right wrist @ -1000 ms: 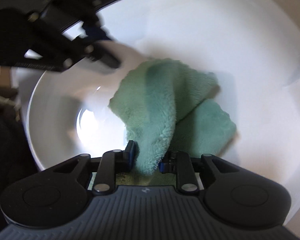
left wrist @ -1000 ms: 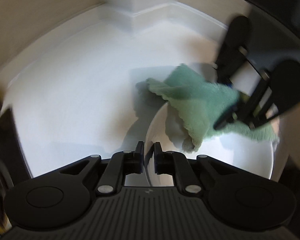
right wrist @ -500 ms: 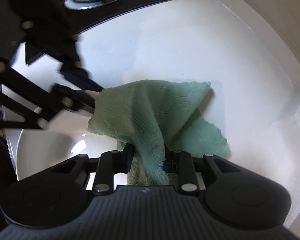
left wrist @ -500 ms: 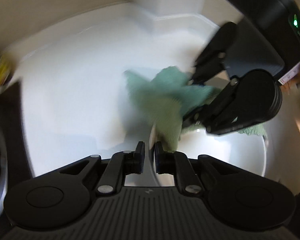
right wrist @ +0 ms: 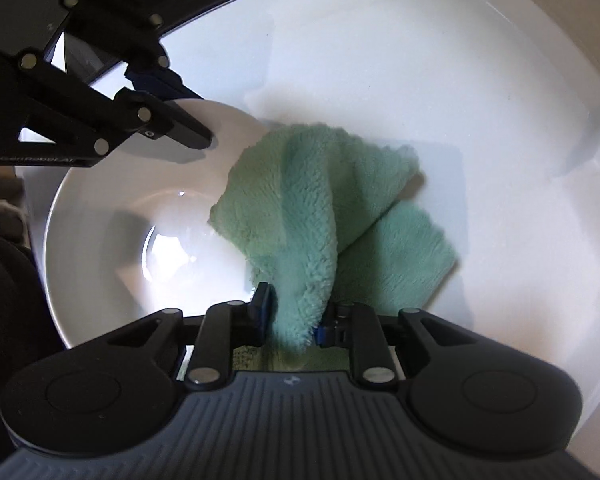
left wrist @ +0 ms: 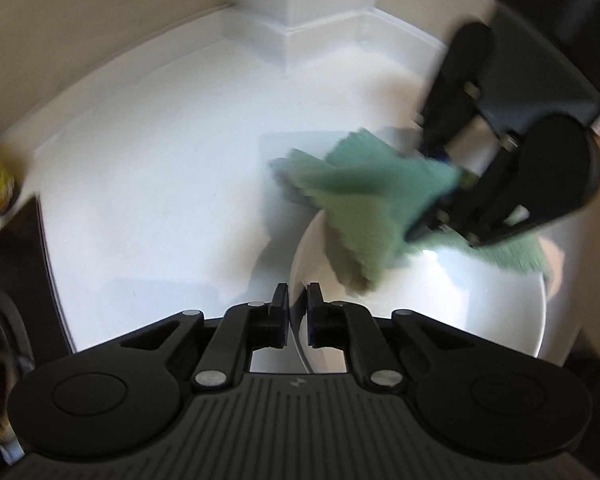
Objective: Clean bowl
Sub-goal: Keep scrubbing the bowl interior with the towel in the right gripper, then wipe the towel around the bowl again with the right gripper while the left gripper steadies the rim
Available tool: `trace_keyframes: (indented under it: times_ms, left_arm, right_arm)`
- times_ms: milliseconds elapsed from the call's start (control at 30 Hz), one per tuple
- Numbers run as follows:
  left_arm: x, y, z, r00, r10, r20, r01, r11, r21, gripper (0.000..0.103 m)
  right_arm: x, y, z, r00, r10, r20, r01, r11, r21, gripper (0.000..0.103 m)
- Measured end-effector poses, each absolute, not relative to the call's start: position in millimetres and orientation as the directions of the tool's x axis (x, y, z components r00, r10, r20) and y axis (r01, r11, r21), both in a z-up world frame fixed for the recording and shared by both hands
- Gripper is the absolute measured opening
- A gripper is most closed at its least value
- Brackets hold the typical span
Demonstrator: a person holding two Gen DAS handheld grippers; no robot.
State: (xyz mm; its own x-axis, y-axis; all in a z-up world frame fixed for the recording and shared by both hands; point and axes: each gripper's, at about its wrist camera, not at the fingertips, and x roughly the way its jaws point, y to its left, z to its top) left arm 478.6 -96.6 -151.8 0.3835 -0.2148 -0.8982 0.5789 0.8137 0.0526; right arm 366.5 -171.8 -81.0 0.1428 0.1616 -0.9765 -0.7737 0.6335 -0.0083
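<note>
Your left hand-held gripper (left wrist: 297,304) was closed almost fully on the near rim of the white bowl (right wrist: 100,248), with the thin edge of the bowl between its two pads. Your right hand-held gripper (right wrist: 292,322) was clamped on a fold of the green cloth (right wrist: 312,216), and the free part of the cloth hung forward from its fingers.

The bowl stood on the white surface (left wrist: 160,200), directly ahead of the left hand-held gripper and ahead and to the left of the right one. The cloth lay across the rim on the side far from the left hand-held gripper, partly on the inner wall and partly outside on the surface.

I judge the step was wiping the inside. To do it well, you needed to keep the left grip firm so that the bowl could not turn or slide. You also needed to bring more of the cloth inside, because much of it was over the edge. Press it against the wall and lead it round, then over the bottom.

In the bowl I saw only the cloth and a bright reflection on the bottom. I could not tell if any dirt or water was there.
</note>
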Motion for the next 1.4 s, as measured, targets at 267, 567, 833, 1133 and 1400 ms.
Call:
trace_keyframes:
  times_ms: [267, 567, 833, 1133, 1400]
  left_arm:
    - [480, -91, -151, 0.4, -0.184, -0.898, 0.498, 0.866, 0.045, 0.01]
    - [451, -85, -147, 0.421, -0.136, -0.897, 0.364, 0.931, 0.03, 0.014]
    - [432, -68, -132, 0.464, -0.097, -0.881, 0.391, 0.915, 0.105, 0.011]
    - [439, -68, -134, 0.458, -0.109, -0.882, 0.424, 0.899, 0.109, 0.011]
    - [447, -68, -136, 0.45, -0.124, -0.884, 0.471, 0.875, 0.117, 0.009]
  right_arm:
    - [374, -151, -73, 0.242, 0.177, -0.954, -0.778, 0.622, -0.082, 0.02]
    - [371, -165, -77, 0.255, 0.216, -0.942, -0.719, 0.694, -0.035, 0.019]
    - [354, -182, -71, 0.268, 0.213, -0.94, -0.701, 0.712, -0.039, 0.018]
    - [352, -172, -82, 0.258, 0.222, -0.94, -0.699, 0.715, -0.023, 0.018]
    - [354, -169, -84, 0.233, 0.219, -0.947, -0.718, 0.696, -0.015, 0.018]
